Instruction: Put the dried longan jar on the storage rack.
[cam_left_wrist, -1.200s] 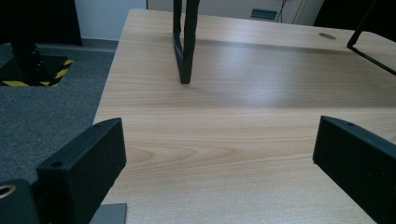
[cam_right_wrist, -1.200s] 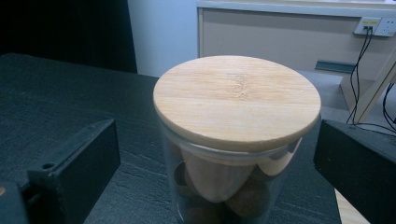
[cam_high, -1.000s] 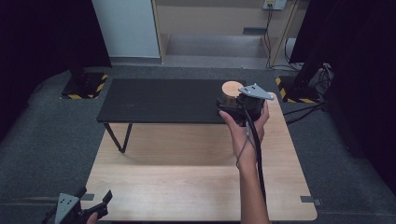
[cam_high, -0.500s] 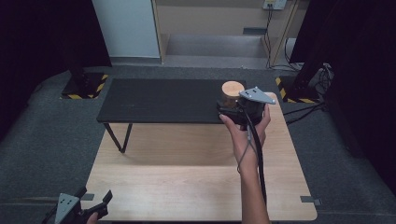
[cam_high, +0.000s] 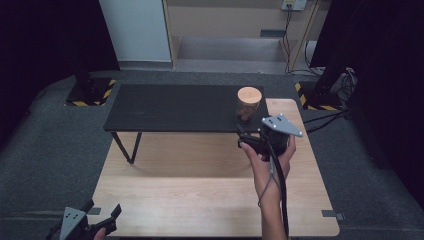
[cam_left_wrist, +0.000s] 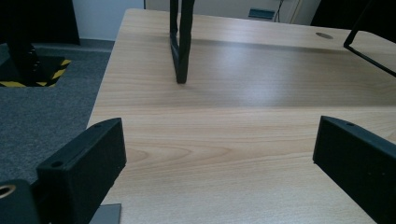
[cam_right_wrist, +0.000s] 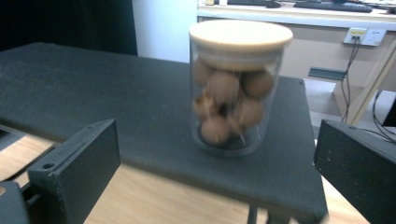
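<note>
A clear glass jar with a flat pale wooden lid (cam_high: 249, 103) stands upright on the low black rectangular shelf-table (cam_high: 170, 107), close to that shelf's right end and near its front edge; in the right gripper view the jar (cam_right_wrist: 238, 88) holds a heap of round brown nuts, slightly blurred. The black shelf rests on thin dark metal legs (cam_left_wrist: 180, 39) upon the broad light wooden tabletop (cam_high: 200, 200). The right gripper (cam_high: 250, 136), with its grey three-cornered plate on top, is held in the person's right hand (cam_high: 267, 162) just in front of the jar and apart from it; its own view shows the two black jaws spread wide with the jar framed between them, farther off, touching neither. The left gripper (cam_high: 102, 215) sits low at the tabletop's near left corner; its jaws stand wide apart over bare wood, holding nothing; a dark cable trails from the right gripper along the forearm.
</note>
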